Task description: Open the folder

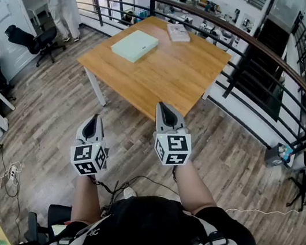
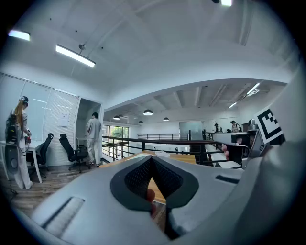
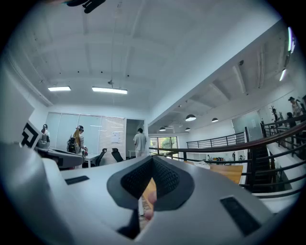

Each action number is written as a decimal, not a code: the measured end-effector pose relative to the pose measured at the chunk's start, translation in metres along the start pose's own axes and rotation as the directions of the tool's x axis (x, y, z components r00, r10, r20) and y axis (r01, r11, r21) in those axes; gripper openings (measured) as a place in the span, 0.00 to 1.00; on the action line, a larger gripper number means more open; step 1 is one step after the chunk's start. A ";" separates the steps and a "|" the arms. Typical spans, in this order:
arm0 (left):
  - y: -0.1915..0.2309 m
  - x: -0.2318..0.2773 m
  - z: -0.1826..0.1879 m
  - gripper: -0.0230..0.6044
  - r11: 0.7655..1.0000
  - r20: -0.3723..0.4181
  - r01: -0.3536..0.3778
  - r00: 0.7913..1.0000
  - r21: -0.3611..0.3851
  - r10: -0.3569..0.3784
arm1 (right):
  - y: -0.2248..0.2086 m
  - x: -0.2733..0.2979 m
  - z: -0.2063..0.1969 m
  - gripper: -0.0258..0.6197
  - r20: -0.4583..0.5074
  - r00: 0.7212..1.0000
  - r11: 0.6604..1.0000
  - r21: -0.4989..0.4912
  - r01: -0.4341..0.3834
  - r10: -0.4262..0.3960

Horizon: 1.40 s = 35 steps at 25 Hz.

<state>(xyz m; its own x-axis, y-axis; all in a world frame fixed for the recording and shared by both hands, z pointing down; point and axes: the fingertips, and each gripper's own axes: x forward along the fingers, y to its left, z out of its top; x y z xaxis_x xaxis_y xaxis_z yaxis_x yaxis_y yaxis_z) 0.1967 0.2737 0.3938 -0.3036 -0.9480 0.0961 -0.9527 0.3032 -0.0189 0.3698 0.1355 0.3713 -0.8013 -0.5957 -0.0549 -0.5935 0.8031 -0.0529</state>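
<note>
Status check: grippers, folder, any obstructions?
Left gripper and right gripper shut, empty, short of the table. Folder closed, flat, untouched. Nothing in the way; book lies apart.

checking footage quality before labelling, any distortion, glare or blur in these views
Head view: strong fisheye, the railing bows, yet the folder on the table is sharp and evenly lit. Left gripper view: dark vignette corners, bright ceiling light. Right gripper view: same vignette.

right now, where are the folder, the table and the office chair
folder (image 1: 135,45): head view, middle of its cover
table (image 1: 180,79): head view, bare wood near its front
office chair (image 1: 23,36): head view, its backrest
</note>
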 end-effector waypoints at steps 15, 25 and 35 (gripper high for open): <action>0.054 0.014 0.009 0.04 0.999 0.051 -0.029 0.998 -0.030 0.031 | 0.037 0.047 0.001 0.04 0.033 0.999 0.999 -0.044 -0.008 0.009; 0.117 0.025 0.010 0.04 1.000 0.064 -0.025 0.998 -0.012 0.026 | 0.085 0.090 -0.006 0.04 0.033 0.999 0.999 -0.049 0.009 -0.007; 0.151 0.041 0.001 0.04 0.998 0.046 -0.035 0.998 -0.043 0.037 | 0.098 0.122 -0.019 0.04 0.001 1.000 0.999 -0.046 0.002 -0.002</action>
<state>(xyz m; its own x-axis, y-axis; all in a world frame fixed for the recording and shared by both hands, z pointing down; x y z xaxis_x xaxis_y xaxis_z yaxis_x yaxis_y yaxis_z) 0.0408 0.2807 0.3938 -0.3386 -0.9396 0.0497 -0.9402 0.3399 0.0203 0.2125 0.1422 0.3788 -0.8001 -0.5972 -0.0556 -0.5979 0.8016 -0.0069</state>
